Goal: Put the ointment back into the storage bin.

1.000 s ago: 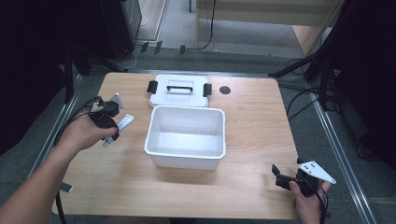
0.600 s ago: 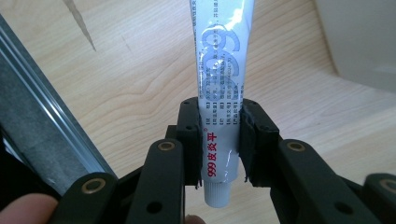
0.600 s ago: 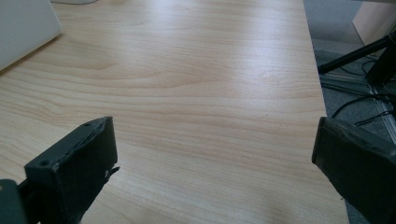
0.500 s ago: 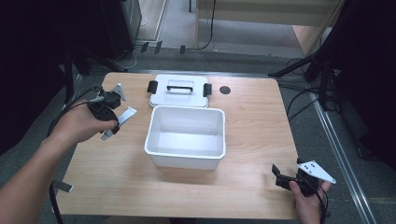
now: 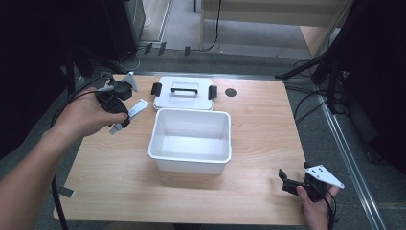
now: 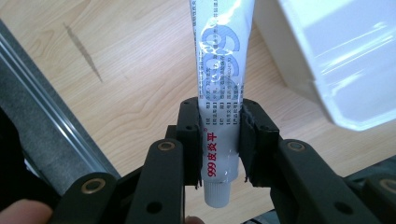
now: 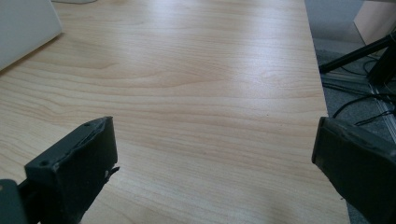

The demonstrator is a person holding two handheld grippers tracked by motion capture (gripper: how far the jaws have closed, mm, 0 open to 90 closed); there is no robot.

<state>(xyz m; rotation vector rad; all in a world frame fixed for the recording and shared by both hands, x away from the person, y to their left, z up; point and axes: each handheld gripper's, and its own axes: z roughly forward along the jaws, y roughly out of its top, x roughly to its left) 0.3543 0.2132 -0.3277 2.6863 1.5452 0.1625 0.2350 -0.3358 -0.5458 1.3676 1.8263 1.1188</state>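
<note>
Table (image 5: pixel 258 120): light wood. White bin (image 5: pixel 190 140), open and empty, at centre. Its lid (image 5: pixel 183 92), with black clips, flat at the far edge, touching the bin's far side. Left gripper (image 6: pixel 219 140), near the far left corner: jaws clamped on a white tube (image 6: pixel 219 70) near its cap end, tube held beside the bin. Right gripper (image 7: pixel 212 163), near right corner: jaws wide apart, holding nothing, low over bare wood.

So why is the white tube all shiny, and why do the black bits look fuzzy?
In the left gripper view, light glares off the glossy tube held by the left hand-held gripper. In the right gripper view, the right hand-held gripper sits too close to the camera, so it blurs.
</note>
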